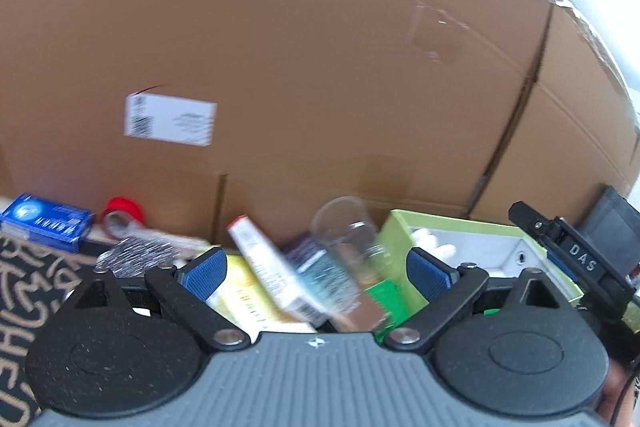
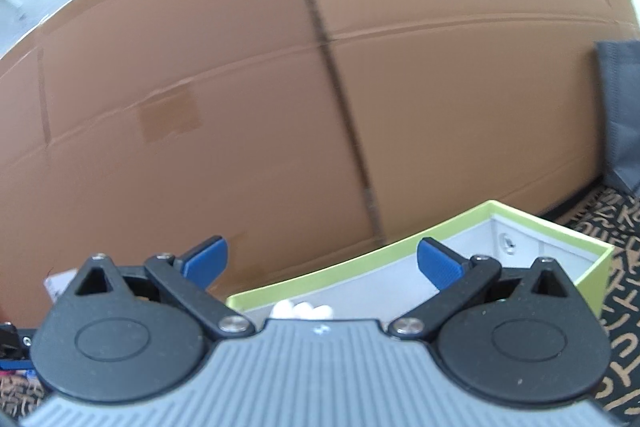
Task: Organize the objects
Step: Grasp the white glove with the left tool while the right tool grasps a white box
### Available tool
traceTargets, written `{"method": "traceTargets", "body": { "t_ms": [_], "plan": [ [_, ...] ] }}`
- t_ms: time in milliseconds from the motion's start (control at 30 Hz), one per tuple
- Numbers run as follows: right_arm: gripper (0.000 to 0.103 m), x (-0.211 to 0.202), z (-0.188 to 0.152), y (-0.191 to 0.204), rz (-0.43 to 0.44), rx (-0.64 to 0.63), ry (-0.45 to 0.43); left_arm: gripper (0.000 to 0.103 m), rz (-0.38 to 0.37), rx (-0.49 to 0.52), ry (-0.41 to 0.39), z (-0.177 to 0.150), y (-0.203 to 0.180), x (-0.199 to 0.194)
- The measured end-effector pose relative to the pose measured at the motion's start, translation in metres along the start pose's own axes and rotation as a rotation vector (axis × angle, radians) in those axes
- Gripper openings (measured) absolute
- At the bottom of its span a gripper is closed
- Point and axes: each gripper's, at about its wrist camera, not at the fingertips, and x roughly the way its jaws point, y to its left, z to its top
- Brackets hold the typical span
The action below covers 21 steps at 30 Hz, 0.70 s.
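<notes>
My left gripper [image 1: 316, 273] is open, jaws wide apart, above a pile of small items: a clear glass jar [image 1: 346, 239], a white and red box [image 1: 266, 263], a yellow box [image 1: 240, 295] and a green packet [image 1: 384, 297]. Nothing is held. A lime-green box with a white inside [image 1: 476, 247] sits just right of the pile, with white items in it. My right gripper [image 2: 320, 263] is open and empty above that same green box [image 2: 560, 235], with white items [image 2: 302, 310] inside. The other gripper [image 1: 572, 255] shows at the right of the left wrist view.
A big cardboard carton [image 1: 320, 67] stands like a wall right behind everything, also in the right wrist view [image 2: 280, 87]. A blue box [image 1: 46, 221], a red tape roll [image 1: 120, 215] and a shiny foil item [image 1: 136, 253] lie left. A dark patterned mat [image 2: 624, 267] covers the surface. A grey bag [image 2: 620, 115] stands right.
</notes>
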Motion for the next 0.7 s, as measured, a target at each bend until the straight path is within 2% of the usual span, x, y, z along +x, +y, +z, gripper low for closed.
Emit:
{"method": "traceTargets", "body": {
  "t_ms": [233,500,567,633,700],
  "plan": [
    [0.103,-0.006,-0.012,0.042,0.115,-0.096,0.033,0.099,0.09,-0.103,-0.008,-0.009,0.047,-0.008],
    [0.103,-0.015,-0.035,0.091,0.308,-0.216,0.105,0.099,0.197,-0.185,-0.015,-0.026,0.101,-0.015],
    [0.103,-0.015,-0.044,0.104,0.353,-0.253,0.143,0.099,0.209,-0.207,-0.007,-0.035,0.113,-0.012],
    [0.103,-0.013,-0.053,0.114,0.392,-0.278,0.193,0.098,0.213,-0.228,0.036,-0.041,0.123,-0.008],
    [0.103,-0.009,-0.061,0.122,0.429,-0.29,0.258,0.098,0.195,-0.266,0.061,-0.039,0.13,-0.009]
  ]
}}
